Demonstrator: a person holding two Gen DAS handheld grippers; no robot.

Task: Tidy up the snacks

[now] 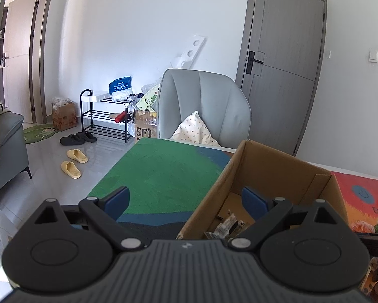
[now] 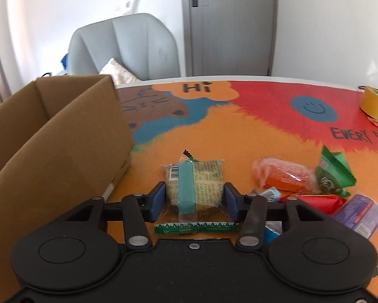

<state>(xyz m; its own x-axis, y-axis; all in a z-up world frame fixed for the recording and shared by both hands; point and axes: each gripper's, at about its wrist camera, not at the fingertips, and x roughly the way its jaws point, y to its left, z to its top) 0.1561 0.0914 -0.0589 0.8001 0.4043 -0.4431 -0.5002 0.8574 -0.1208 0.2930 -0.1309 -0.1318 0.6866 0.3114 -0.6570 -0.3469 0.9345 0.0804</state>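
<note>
In the right wrist view, a clear-wrapped pastry packet with a teal stripe lies on the colourful table mat. My right gripper is shut on it, one blue pad pressing each side. A brown cardboard box stands open just left of it. In the left wrist view, my left gripper is open and holds nothing. It straddles the near left wall of the cardboard box, with its right finger over the inside. A few small wrapped snacks lie on the box floor.
Loose snacks lie to the right of the held packet: an orange packet, a green one, a red one and a purple one. A yellow tape roll sits at the far right. A grey chair stands behind the table.
</note>
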